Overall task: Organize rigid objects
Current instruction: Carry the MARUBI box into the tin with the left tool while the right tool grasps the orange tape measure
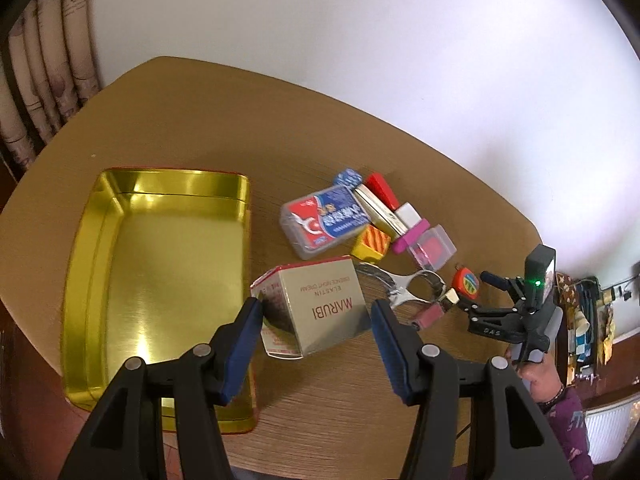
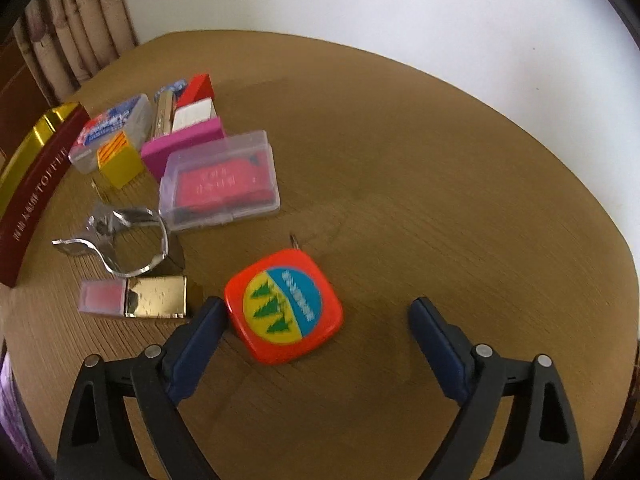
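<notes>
A brown wooden table (image 1: 328,128) meets a white wall (image 1: 360,20). Lower centre, the left gripper (image 1: 316,312) pinches a beige MARUBI carton (image 1: 320,308) beside the gold tin (image 1: 160,264); the right gripper (image 2: 316,312), spread, flanks an orange tape measure (image 2: 284,306).

A brown wood-grain table (image 1: 328,128) with rounded corners fills most of both views. Beyond its far edge rises a plain white wall (image 1: 360,20), evenly lit and without marks. At the far left hangs a curtain (image 1: 44,80) in pale, vertical folds with a faint brownish print. At the right of the left wrist view, beyond the table's edge, stands a cluttered shelf (image 1: 592,320) of small, colourful things, too small to tell apart, and below it a white ribbed radiator (image 1: 608,428).
</notes>
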Motion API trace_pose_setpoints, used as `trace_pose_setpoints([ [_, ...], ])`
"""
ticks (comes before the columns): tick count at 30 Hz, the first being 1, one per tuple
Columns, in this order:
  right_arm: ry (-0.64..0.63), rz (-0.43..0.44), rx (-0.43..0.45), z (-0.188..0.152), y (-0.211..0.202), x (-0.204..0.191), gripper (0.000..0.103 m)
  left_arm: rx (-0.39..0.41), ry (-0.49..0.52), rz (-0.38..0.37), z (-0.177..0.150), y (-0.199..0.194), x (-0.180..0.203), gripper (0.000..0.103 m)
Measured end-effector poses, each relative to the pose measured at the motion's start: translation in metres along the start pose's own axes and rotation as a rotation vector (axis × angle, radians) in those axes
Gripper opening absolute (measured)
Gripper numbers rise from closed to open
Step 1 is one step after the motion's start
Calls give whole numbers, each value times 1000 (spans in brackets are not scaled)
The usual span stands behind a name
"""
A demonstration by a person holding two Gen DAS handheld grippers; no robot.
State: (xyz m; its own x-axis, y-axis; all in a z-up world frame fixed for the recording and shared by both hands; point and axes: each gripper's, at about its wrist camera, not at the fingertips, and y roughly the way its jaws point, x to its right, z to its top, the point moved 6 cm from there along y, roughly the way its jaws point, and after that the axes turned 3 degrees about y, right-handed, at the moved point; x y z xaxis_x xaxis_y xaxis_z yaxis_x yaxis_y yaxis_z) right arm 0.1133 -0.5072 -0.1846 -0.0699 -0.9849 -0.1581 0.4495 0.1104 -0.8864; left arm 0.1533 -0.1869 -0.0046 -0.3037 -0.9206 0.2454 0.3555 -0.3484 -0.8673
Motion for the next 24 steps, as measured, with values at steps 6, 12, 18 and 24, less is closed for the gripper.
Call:
trace_pose_setpoints([
  [6, -11, -5, -25, 4, 3, -10, 83, 38, 9, 64, 3, -10, -14, 57],
  [12, 1, -36, -6, -9, -16, -32, 49, 58, 19, 110, 3, -10, -23, 57],
  [18, 37, -64, -5, -26, -28, -39, 49, 75, 38, 151, -1, -10, -32, 57],
  [24, 69, -83, 6, -44, -41, -45, 49, 87, 45, 177, -1, -10, -41, 57],
])
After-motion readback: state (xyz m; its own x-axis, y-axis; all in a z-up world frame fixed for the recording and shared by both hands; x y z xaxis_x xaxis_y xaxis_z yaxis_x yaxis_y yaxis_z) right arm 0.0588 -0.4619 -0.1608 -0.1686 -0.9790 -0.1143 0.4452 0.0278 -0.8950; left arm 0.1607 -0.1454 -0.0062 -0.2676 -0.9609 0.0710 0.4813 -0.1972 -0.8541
